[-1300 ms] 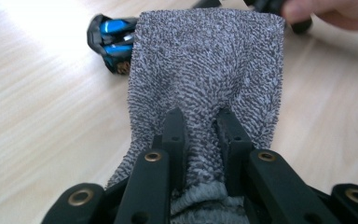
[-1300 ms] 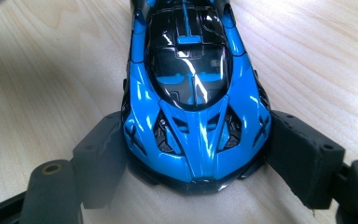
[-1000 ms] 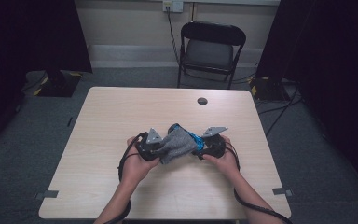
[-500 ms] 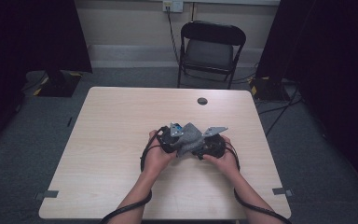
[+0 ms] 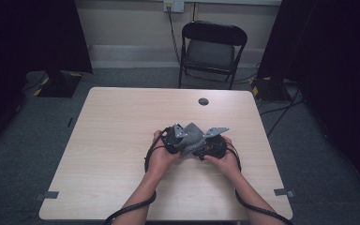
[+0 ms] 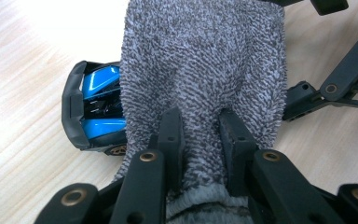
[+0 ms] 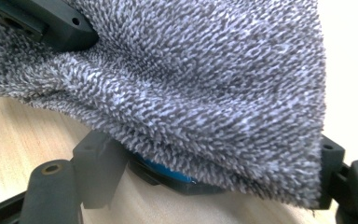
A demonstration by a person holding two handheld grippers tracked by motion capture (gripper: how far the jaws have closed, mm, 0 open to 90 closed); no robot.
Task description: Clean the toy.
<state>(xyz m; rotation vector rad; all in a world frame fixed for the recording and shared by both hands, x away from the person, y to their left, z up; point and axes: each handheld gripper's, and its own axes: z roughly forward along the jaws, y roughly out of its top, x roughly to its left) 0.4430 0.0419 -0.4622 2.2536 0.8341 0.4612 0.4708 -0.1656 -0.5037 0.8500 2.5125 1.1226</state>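
A grey terry cloth (image 5: 193,135) is draped over a blue and black toy car (image 6: 93,112) near the middle of the wooden table (image 5: 112,140). My left gripper (image 6: 198,116) is shut on a fold of the cloth (image 6: 200,60), pinched between its two pads. In the right gripper view, my right gripper (image 7: 209,158) has one jaw on each side of the car (image 7: 168,173), which sits under the cloth (image 7: 191,79). In the high view the two grippers meet, the left gripper (image 5: 177,139) close beside the right gripper (image 5: 202,148). Most of the car is hidden.
A small dark round object (image 5: 203,101) lies near the table's far edge. A black folding chair (image 5: 213,47) stands beyond the table. Cables trail from both hands off the near edge.
My left hand has moved right, toward the right hand, drawing the cloth over the car. The blue of the car no longer shows from above. The right hand has stayed put.
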